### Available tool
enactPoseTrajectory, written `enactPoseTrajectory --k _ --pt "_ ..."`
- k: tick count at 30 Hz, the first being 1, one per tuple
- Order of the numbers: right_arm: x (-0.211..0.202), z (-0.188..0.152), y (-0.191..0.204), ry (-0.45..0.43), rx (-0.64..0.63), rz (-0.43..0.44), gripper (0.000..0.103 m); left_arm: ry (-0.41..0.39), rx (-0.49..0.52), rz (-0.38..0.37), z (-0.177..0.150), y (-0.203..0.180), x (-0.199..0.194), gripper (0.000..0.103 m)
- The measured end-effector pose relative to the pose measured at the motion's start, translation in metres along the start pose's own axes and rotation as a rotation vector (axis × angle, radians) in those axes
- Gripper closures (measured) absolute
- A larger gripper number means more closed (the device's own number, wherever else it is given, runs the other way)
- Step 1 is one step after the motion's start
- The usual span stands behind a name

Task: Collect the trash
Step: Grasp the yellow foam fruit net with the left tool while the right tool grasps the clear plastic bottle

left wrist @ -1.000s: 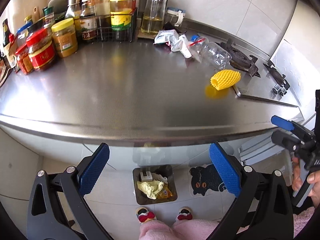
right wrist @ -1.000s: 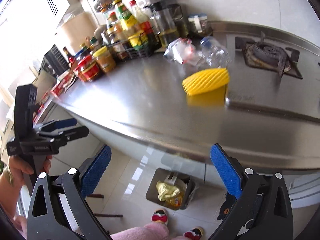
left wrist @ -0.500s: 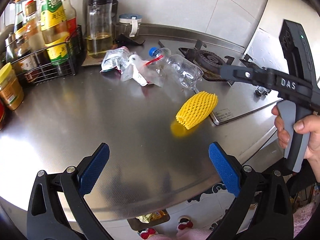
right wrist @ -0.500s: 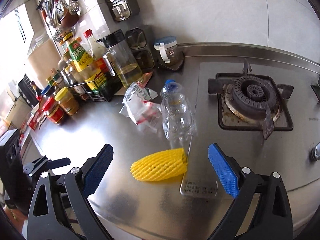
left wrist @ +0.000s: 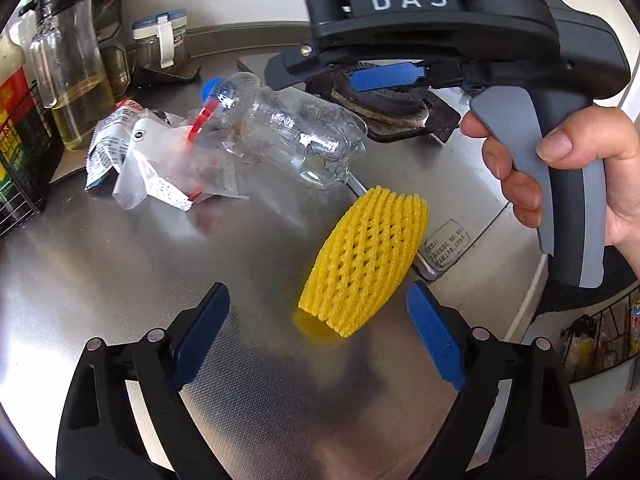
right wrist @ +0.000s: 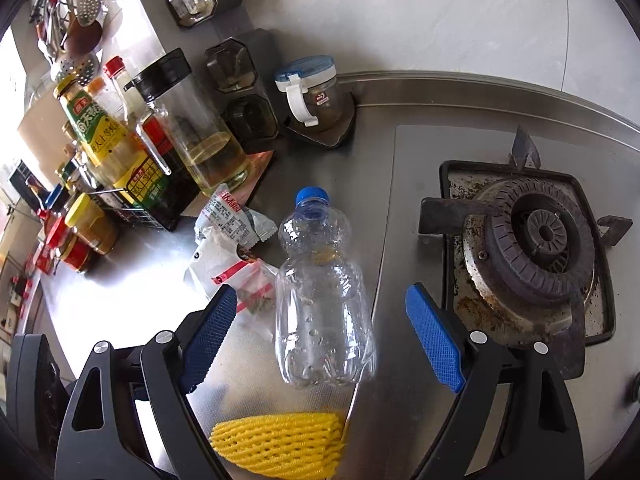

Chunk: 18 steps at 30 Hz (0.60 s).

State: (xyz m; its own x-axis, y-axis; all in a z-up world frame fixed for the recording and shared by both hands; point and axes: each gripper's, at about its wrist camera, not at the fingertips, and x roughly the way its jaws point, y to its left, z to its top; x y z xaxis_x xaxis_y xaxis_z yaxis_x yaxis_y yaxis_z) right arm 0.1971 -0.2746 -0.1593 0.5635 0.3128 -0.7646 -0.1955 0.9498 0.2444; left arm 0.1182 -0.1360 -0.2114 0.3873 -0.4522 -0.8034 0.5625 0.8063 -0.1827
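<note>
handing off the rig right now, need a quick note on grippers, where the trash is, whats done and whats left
Left gripper: jaws closing, nothing gripped; yellow foam net lies between them on the steel counter.
Right gripper: jaws closing around the lying empty plastic bottle, pads not yet touching.
Crumpled wrappers sit beside the bottle, near the oil jar.
Done: nothing picked up from the counter yet.
Left: grab net, bottle, wrappers and bin them.

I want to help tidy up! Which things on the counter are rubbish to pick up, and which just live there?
Rubbish: yellow foam net, empty plastic bottle, crumpled wrappers.

Just kitchen stuff: oil jar, sauce bottles in the wire rack, small lidded jar, gas burner.
</note>
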Motion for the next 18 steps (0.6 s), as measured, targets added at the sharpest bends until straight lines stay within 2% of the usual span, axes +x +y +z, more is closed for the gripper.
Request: enactPoseTrajectory --k 5,7,9,12,14,17,18 --pt "0.021 0.002 0.003 0.055 -0.030 -0.016 0.019 0.011 0.015 -0.034 0.005 -0.003 0.015 0.031" --pt "0.027 0.001 0.004 0.076 -0.049 -0.031 0.021 0.005 0.008 -0.055 0.007 -0.002 0.015 0.040" --pt "0.030 -0.002 0.005 0.091 -0.069 -0.047 0.023 0.005 -0.001 -0.080 0.009 0.000 0.016 0.059" --pt "0.035 -0.008 0.005 0.118 -0.090 -0.058 0.027 0.005 0.001 -0.091 0.007 0.000 0.015 0.070" --pt "0.038 -0.011 0.006 0.128 -0.101 -0.048 0.040 0.004 0.000 -0.095 0.010 0.000 0.016 0.078" --pt "0.039 -0.014 0.010 0.123 -0.114 -0.042 0.040 0.001 -0.017 -0.094 0.009 0.003 0.011 0.092" --pt "0.038 -0.014 0.010 0.121 -0.107 -0.035 0.040 0.002 -0.026 -0.095 0.009 0.004 0.010 0.093"
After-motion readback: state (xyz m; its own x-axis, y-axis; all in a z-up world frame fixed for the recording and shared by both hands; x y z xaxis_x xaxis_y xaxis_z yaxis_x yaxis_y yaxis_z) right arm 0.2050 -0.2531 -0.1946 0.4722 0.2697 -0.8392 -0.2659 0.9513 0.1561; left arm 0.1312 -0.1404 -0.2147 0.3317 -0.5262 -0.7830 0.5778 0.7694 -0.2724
